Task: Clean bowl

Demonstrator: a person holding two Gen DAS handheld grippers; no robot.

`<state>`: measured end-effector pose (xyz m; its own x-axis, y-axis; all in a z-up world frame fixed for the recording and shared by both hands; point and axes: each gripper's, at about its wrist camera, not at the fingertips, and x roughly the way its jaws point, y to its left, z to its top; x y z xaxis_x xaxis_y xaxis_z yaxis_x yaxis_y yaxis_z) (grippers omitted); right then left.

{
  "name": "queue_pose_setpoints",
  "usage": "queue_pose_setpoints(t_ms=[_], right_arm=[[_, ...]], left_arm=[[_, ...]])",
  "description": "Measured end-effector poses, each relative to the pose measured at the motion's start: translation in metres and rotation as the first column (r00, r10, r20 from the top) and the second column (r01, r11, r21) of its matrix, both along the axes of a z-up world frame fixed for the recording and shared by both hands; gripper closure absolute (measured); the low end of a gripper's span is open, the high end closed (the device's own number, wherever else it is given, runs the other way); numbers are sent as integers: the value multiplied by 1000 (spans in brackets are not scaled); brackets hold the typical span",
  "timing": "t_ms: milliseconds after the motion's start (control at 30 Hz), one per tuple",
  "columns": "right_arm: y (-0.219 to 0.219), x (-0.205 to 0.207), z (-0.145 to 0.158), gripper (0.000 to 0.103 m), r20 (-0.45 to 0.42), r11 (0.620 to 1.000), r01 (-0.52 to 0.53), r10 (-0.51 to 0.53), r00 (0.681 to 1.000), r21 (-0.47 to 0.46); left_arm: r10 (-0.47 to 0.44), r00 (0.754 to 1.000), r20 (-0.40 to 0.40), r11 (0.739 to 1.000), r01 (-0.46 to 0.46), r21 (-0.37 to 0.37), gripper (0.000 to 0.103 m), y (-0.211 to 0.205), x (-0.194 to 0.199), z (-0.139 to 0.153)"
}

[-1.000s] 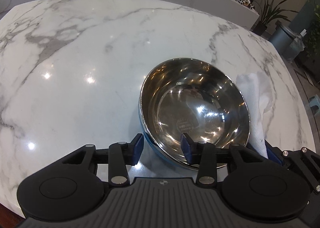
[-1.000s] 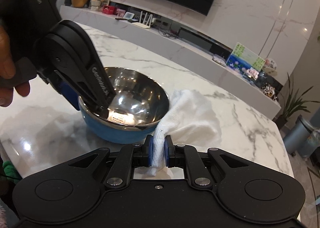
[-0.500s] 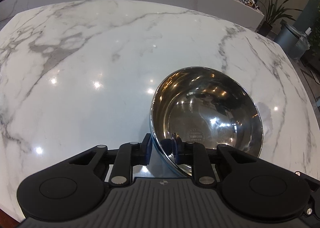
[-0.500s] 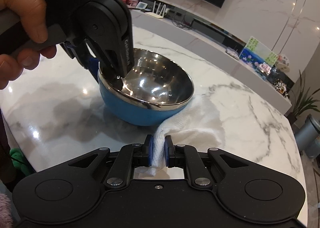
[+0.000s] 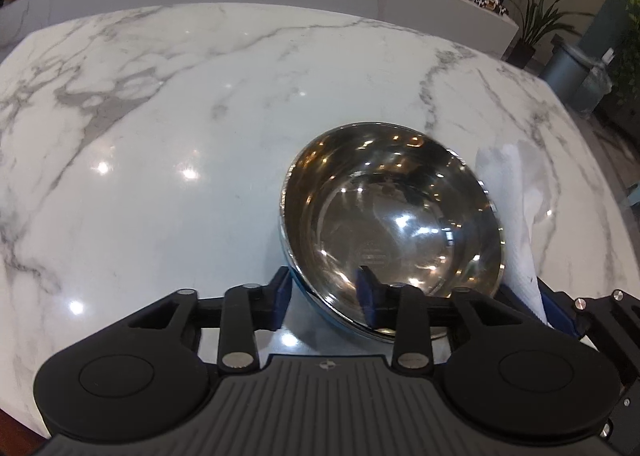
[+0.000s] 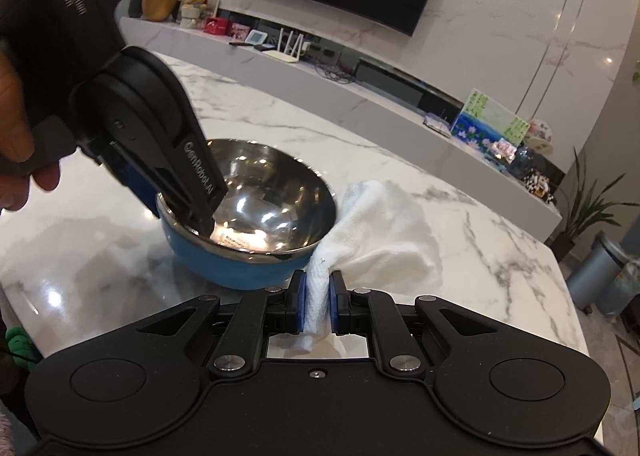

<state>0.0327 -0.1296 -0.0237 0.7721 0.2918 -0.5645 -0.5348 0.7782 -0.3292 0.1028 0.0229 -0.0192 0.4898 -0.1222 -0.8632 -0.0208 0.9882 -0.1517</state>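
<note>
- Bowl (image 5: 394, 224): steel inside, blue outside, standing upright on the marble desk (image 5: 160, 136), lower right of centre in the left wrist view and centre left in the right wrist view. Its interior shows only reflections; whether any dirt remains cannot be told.
- Left tool (image 5: 324, 292): straddling the bowl's near rim, one blue pad outside the wall at lower centre, the other inside the bowl. The jaws are opening, with the rim between them; a gap shows on the outer side, so the wall is not clamped.
- In the right wrist view the left tool enters from the upper left, gripped by a hand (image 6: 16, 148) at the left edge, its tips angled down over the rim.
- Right tool (image 6: 318, 306): jaws together, clamped on a bunched corner of a white cloth (image 6: 384, 228). The rest of the cloth lies on the desk, touching the bowl's right side, in the centre right of the frame.
- Step in hand, as judged: securing the bowl ahead of wiping. The cloth is held, but it is outside the bowl.
- Next move, as judged: the left tool needs a firm pinch on the rim to keep the bowl steady; the right tool must then lift the cloth over the rim and press it to the inner wall.
</note>
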Motion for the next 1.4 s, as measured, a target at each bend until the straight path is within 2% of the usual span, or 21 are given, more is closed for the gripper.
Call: queue_pose_setpoints(t_ms=[167, 533, 600, 700, 833, 933, 1000, 1067, 1133, 1167, 1200, 1267, 1333, 1400], right_arm=[[5, -2, -4, 93, -23, 1000, -19, 19, 1000, -9], [10, -6, -9, 93, -59, 999, -43, 41, 997, -23], [9, -5, -9, 93, -56, 999, -35, 34, 998, -22], [7, -5, -8, 93, -51, 1000, -25, 24, 998, -15], [1, 1, -5, 93, -56, 1000, -13, 14, 998, 22], [-10, 14, -2, 93, -97, 996, 1, 8, 995, 87], [-19, 29, 0, 93, -133, 995, 21, -7, 991, 100], [-23, 41, -2, 93, -137, 998, 34, -25, 990, 61], [-28, 51, -4, 90, -131, 998, 64, -61, 990, 20], [-32, 54, -4, 82, -124, 996, 89, -85, 989, 22], [-37, 57, -3, 70, -116, 993, 119, -115, 987, 28], [-43, 56, 0, 57, -101, 984, 172, -167, 981, 52], [-50, 54, 2, 57, -105, 966, 235, -224, 969, 108], [-55, 45, 6, 58, -115, 931, 304, -286, 951, 199]], left_arm=[[-6, 1000, 8, 999, 6, 34, 85, 1, 5, -2], [14, 999, 43, 999, -15, 43, 86, 6, 8, 0], [15, 997, 76, 999, -18, 41, 85, 7, 4, 2], [2, 986, 164, 999, -9, 44, 77, 7, -6, 6], [-18, 960, 281, 998, 2, 56, 68, 5, -20, 8], [-56, 935, 350, 995, 24, 94, 60, 0, -30, 12], [-78, 925, 371, 992, 37, 117, 60, -5, -33, 15], [-85, 924, 374, 992, 44, 117, 59, -9, -33, 18], [-73, 927, 367, 994, 37, 105, 59, -10, -32, 19], [-69, 931, 360, 994, 34, 103, 59, -10, -31, 19], [-62, 936, 347, 995, 29, 98, 59, -10, -30, 19], [-39, 943, 331, 996, 11, 84, 59, -8, -30, 17], [-17, 947, 321, 997, -10, 81, 58, -7, -29, 14], [-2, 946, 323, 996, -26, 85, 58, -6, -29, 13]])
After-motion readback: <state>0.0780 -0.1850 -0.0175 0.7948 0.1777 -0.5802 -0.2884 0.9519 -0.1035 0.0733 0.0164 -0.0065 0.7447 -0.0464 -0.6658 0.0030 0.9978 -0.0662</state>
